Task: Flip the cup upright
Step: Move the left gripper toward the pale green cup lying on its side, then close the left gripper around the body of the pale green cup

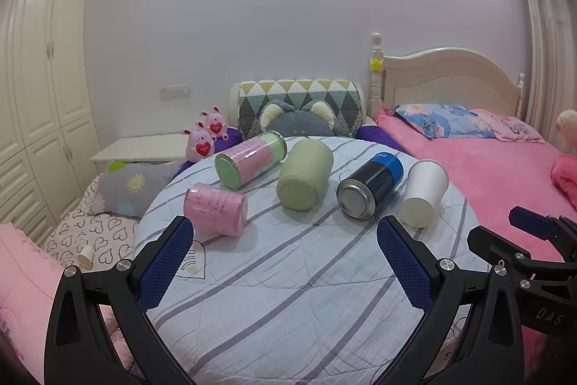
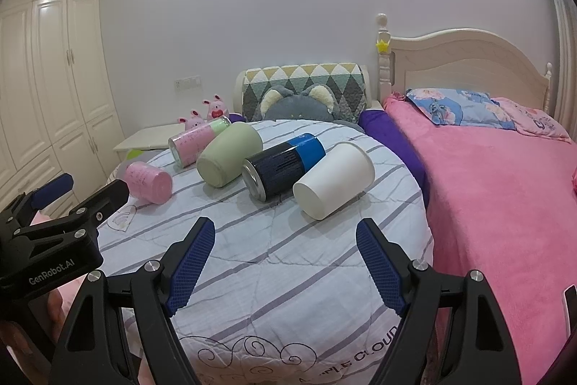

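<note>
I have both grippers hovering at the near side of a round table under a striped quilt (image 1: 288, 276), and the stretch of quilt between my jaws and the row of containers is bare. My left gripper (image 1: 285, 233) has its jaws spread wide with nothing between them; my right gripper (image 2: 285, 233) is likewise wide apart and holding nothing. The quilt's right edge drops off beside the pink bed (image 2: 505, 190), and on the left it falls toward a heart-print sheet (image 1: 90, 237). A white wardrobe (image 1: 39, 89) lines the left wall; a cream headboard (image 2: 468, 60) stands at far right.

Five containers lie on their sides across the far half of the quilt. The white paper cup (image 2: 333, 179) is the rightmost, its base facing me and its mouth pointing away, close beside the black and blue can (image 2: 281, 165). Further left are a pale green cup (image 2: 229, 154), a pink and green can (image 2: 196, 143) and a short pink cup (image 2: 149, 182).
</note>
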Action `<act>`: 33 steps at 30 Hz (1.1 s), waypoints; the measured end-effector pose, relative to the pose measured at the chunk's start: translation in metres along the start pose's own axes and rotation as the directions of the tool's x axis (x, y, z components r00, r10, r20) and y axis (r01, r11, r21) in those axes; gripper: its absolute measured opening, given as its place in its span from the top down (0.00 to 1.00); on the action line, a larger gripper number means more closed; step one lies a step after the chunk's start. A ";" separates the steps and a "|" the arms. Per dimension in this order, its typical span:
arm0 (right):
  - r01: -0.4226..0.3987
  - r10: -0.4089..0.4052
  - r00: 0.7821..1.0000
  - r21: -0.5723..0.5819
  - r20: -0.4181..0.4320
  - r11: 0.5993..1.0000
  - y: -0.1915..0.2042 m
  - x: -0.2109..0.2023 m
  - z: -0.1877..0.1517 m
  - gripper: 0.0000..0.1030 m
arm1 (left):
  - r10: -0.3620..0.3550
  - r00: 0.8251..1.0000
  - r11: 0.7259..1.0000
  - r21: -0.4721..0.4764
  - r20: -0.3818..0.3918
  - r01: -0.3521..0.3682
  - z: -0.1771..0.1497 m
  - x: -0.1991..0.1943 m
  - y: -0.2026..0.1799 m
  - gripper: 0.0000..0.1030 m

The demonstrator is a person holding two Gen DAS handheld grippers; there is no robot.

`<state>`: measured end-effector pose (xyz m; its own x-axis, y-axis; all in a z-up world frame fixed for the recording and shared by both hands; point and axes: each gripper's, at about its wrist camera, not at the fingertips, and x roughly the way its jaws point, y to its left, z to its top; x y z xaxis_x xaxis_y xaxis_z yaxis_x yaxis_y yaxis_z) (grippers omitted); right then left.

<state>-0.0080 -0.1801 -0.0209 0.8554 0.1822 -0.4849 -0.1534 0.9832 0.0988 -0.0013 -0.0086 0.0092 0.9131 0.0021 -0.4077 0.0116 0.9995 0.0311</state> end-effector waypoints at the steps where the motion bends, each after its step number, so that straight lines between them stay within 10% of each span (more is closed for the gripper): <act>1: -0.001 0.001 1.000 0.001 -0.002 1.000 0.000 0.001 0.000 0.20 | -0.002 1.000 1.000 0.004 -0.005 0.002 0.001 0.001 -0.001 0.00; 33: -0.025 0.028 0.994 0.031 -0.101 0.999 -0.042 0.084 0.043 0.20 | -0.056 0.975 0.990 0.111 -0.216 0.082 0.050 0.122 -0.026 0.00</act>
<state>0.0914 -0.2070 -0.0287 0.7962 0.2101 -0.5674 -0.1594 0.9775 0.1383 0.1302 -0.0360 0.0047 0.8016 -0.0472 -0.5960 0.1312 0.9865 0.0984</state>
